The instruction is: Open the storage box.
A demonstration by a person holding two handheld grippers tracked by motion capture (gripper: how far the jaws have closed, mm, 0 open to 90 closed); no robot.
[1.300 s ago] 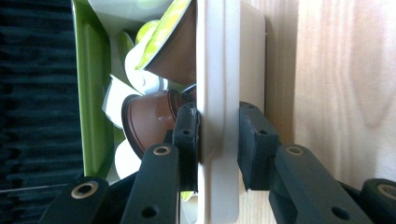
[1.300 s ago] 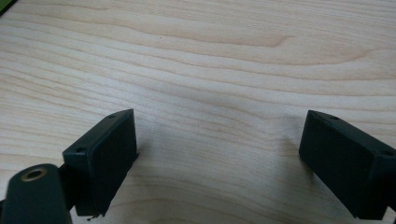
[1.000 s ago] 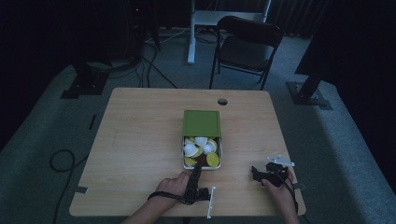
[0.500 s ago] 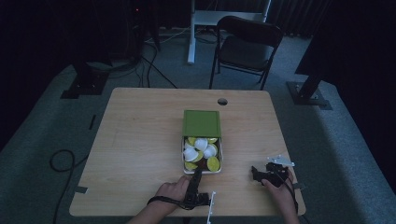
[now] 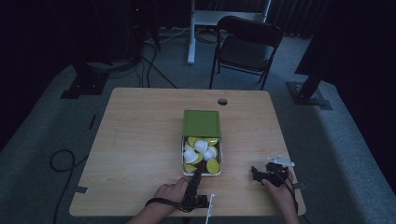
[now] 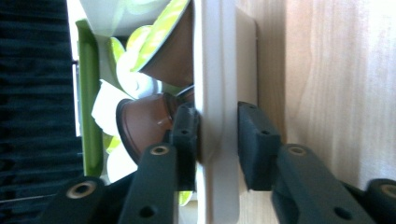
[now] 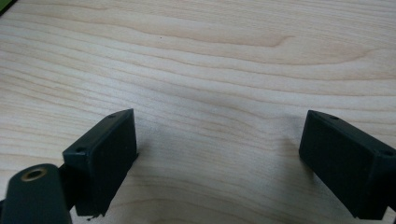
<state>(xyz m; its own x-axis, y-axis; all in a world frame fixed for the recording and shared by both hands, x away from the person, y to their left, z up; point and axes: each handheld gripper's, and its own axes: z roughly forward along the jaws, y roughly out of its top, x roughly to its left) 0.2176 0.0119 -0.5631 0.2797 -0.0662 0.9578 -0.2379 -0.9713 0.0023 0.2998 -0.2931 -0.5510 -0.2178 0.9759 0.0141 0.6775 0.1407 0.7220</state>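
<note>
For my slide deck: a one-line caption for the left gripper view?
Left gripper jaws straddle the white box wall, brown coffee capsules just inside.

Left tool [image 5: 196, 173], bottom centre, jaws straddling a thin wall without clamping it; right tool [image 5: 256, 171], lower right, jaws spread wide.

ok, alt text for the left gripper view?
The left gripper straddles the near white wall of a box, one jaw inside and one outside. Brown coffee capsules with yellow-green lids fill the box, which sits on a wooden table.
</note>
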